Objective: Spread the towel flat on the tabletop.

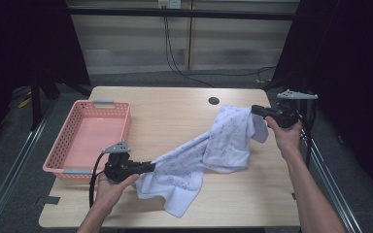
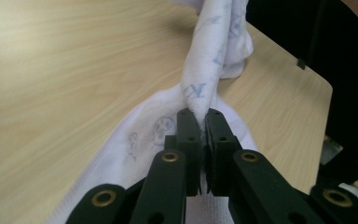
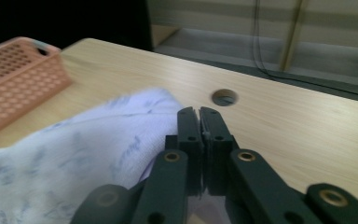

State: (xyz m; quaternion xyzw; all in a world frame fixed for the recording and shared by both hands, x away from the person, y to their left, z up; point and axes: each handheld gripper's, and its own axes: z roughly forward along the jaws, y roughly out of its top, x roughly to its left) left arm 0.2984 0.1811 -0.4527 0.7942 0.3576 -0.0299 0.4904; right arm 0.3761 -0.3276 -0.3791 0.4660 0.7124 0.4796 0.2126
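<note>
a: going left to right, what are you seeing?

b: the pink basket [image 1: 88, 138] is sitting at the table's left edge, near my left gripper [image 1: 148, 166]. that gripper's jaws are pressing together on a bunched edge of the white printed cloth [image 1: 213, 145], low and close to the near side. the cloth is running as a slack band up and across to my right gripper [image 1: 255, 109], which i'm holding higher over the far right of the table; its jaws are also pinched together, with cloth between them (the right gripper view is showing just a thin sliver there, so that bite looks shallow to me).

a: how are you handling the step?

b: i'm judging this as spreading or folding the cloth. i'm aiming to keep both pinches firm, draw the two ends apart evenly so the middle stops sagging onto the table, and avoid jerking the right side, where it could slip.

a: and the surroundings?

b: a light wooden table [image 1: 175, 104] with a round cable hole [image 1: 213, 101] near the far edge, dark curtains on both sides, pale panels and hanging cables behind.
</note>
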